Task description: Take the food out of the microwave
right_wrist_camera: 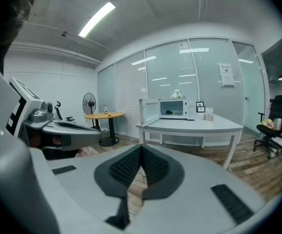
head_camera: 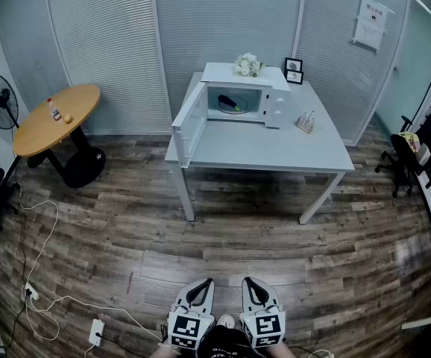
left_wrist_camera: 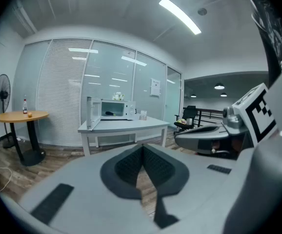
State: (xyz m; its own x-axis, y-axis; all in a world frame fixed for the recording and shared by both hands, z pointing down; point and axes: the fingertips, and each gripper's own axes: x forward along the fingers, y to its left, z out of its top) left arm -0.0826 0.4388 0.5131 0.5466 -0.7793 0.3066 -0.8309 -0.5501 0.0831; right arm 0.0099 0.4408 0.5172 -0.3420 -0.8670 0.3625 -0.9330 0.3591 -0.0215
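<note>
The microwave (head_camera: 243, 99) door (head_camera: 189, 127) already stood open, but the food (head_camera: 233, 104) lay inside, well ahead of both jaws. The left gripper (head_camera: 203, 283) and right gripper (head_camera: 251, 283) were clenched and empty. The approach to the worktop (head_camera: 260, 146), the grasp and the removal all remained.

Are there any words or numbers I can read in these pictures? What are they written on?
Nothing here can be read.
Sheet on the glass wall: print too small.
Two framed pictures beside the microwave: too small.
Bottle on the round table: label blurred.
Markers on the left gripper and right gripper: square patterns, no letters.
</note>
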